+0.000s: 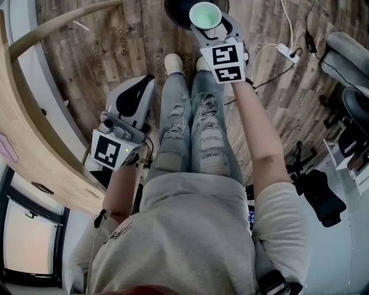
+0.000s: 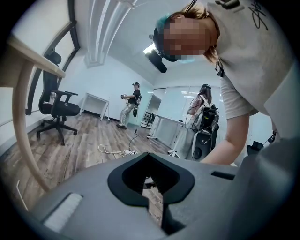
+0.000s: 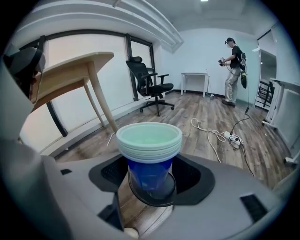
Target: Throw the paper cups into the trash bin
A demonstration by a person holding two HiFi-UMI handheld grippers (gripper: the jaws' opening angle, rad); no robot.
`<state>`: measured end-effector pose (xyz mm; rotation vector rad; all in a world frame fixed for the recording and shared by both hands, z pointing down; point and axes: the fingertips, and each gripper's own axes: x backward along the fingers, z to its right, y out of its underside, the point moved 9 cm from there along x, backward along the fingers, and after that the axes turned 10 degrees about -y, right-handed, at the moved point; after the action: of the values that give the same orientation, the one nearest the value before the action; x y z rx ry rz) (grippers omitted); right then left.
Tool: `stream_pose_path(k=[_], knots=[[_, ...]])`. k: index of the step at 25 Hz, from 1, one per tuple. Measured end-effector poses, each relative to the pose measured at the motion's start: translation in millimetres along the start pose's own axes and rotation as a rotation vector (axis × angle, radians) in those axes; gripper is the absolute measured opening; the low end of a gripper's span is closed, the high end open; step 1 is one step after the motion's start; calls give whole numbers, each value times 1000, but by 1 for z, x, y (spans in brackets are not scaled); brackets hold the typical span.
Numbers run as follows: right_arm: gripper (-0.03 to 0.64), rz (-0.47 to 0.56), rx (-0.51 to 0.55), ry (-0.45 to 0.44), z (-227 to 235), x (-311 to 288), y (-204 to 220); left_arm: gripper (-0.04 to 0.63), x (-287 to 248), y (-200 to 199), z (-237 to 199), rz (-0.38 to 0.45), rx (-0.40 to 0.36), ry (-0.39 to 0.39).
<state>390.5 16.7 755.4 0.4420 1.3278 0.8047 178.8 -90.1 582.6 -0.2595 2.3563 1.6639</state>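
Observation:
My right gripper (image 1: 207,27) is shut on a stack of blue paper cups (image 1: 205,15) with pale green insides, held upright ahead of the person's feet. In the right gripper view the stack (image 3: 149,146) sits between the jaws of the right gripper (image 3: 150,176). Directly below it is the round dark mouth of the trash bin (image 3: 164,197), whose black rim (image 1: 174,10) shows at the top edge of the head view. My left gripper (image 1: 138,92) hangs by the left leg. Its jaws (image 2: 152,190) are closed together with nothing in them.
A light wooden table (image 1: 34,144) runs along the left, its leg (image 3: 96,96) near the bin. A white cable and power strip (image 1: 285,52) lie on the wood floor. Black office chairs (image 1: 351,115) stand at the right. Another person (image 3: 232,70) stands far off.

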Motion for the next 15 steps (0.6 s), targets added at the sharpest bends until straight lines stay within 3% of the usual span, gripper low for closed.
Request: stream_pose_path(k=[15], knots=[[290, -198, -29, 31, 18, -69, 59, 3, 5, 26, -15, -56, -2, -15]])
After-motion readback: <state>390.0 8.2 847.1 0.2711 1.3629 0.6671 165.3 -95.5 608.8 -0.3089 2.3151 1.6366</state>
